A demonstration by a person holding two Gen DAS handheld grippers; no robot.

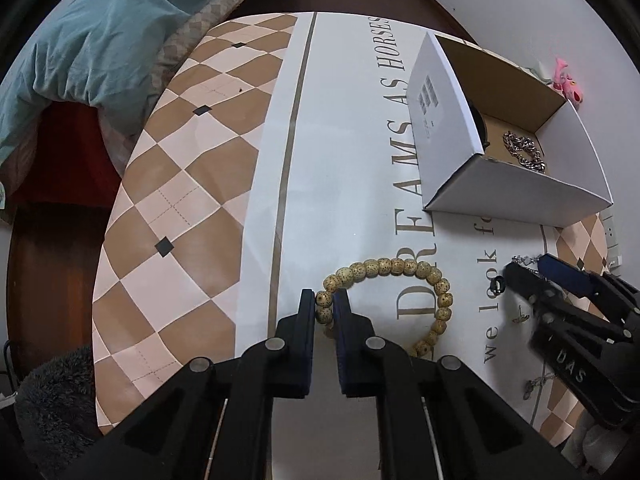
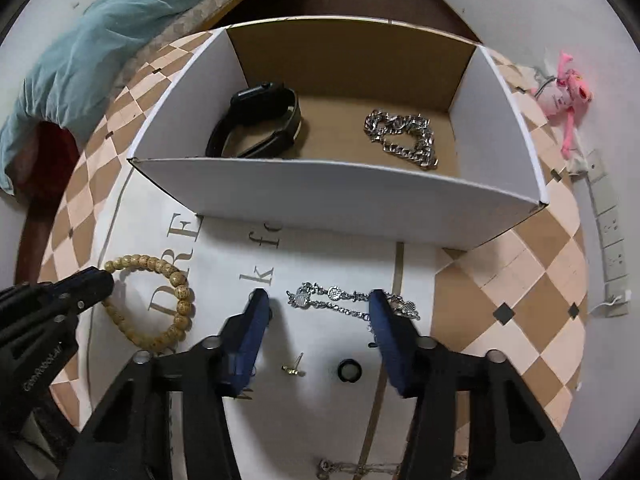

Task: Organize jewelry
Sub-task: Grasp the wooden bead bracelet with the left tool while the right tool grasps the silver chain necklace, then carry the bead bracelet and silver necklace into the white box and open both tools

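White cardboard box (image 2: 320,196), brown inside, open on top, set on the round table (image 1: 180,200): it holds a black smartwatch (image 2: 256,120) at its left and a heavy silver chain (image 2: 404,136) at its right, the two apart. Wooden bead bracelet (image 1: 400,272): on the tablecloth, outside the box and well short of its front wall. The left gripper (image 1: 325,304) has its fingers clamped on a bead at the loop's left end. The right gripper (image 2: 318,304) has its jaws wide apart, low over a thin silver necklace (image 2: 340,300) on the cloth, one finger overlapping the chain's right part. Bare cloth runs between the necklace and the box's front wall. The right wrist view alone shows the watch whole, plus a small gold earring (image 2: 294,368) and a black ring (image 2: 349,371) between the open jaws. The left wrist view alone shows the box's printed side panel (image 1: 440,120) and the table's far edge near the bed (image 1: 100,40).
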